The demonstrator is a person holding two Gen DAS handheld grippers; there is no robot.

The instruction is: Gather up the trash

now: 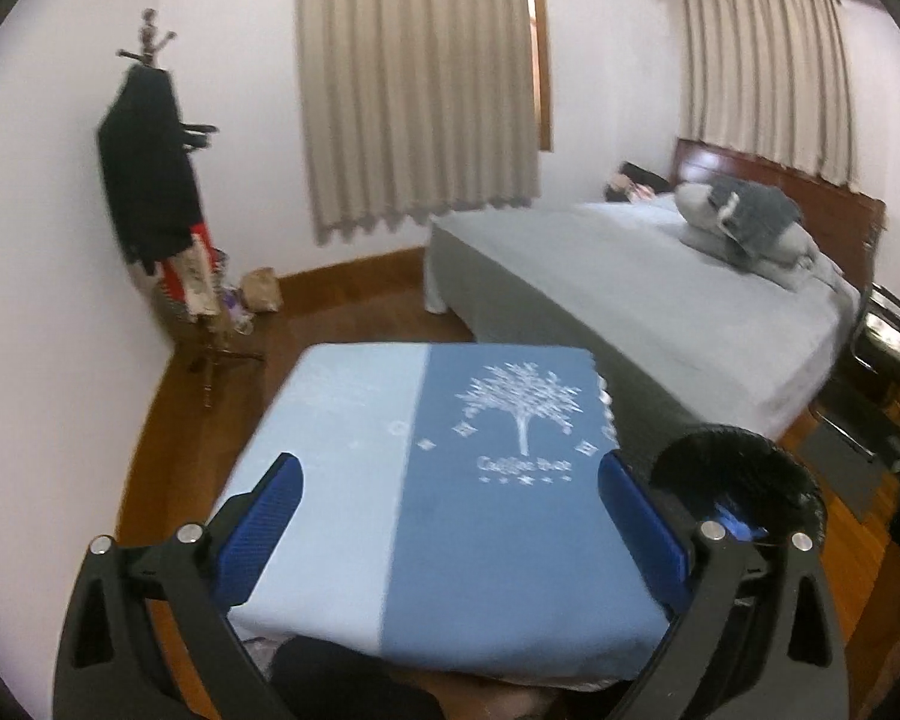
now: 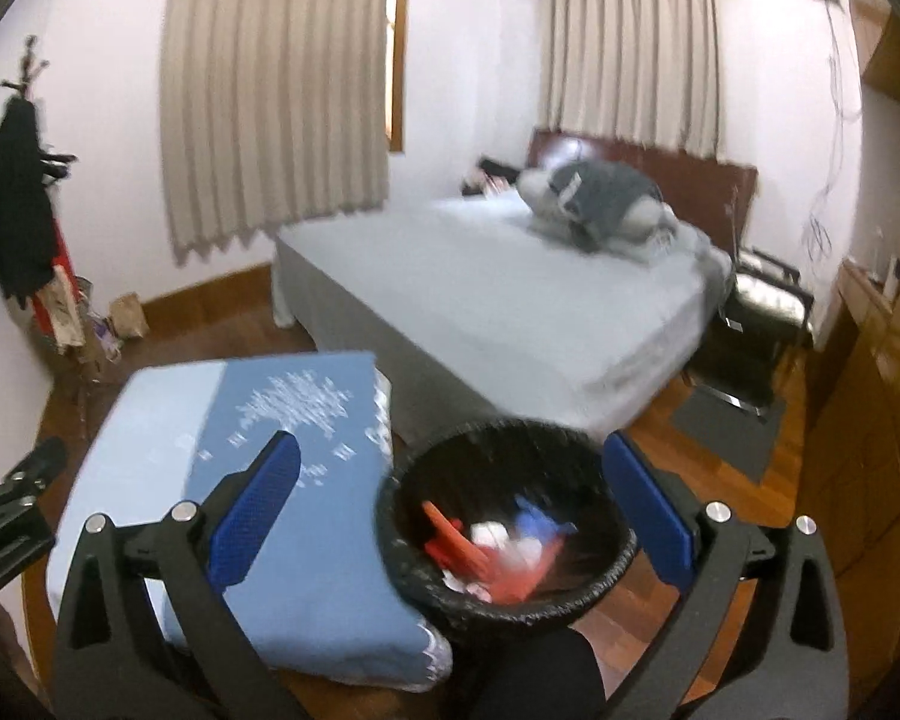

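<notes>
black trash bin (image 2: 504,540) stands upright, mouth up, holding trash.

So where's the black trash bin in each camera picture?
Left wrist view: only the black trash bin's rim shows, lower right, behind the right finger.
Right wrist view: the bin is bottom centre, open top, trash inside.
Shared landmark: the blue cloth with the white tree, left of the bin.
</notes>
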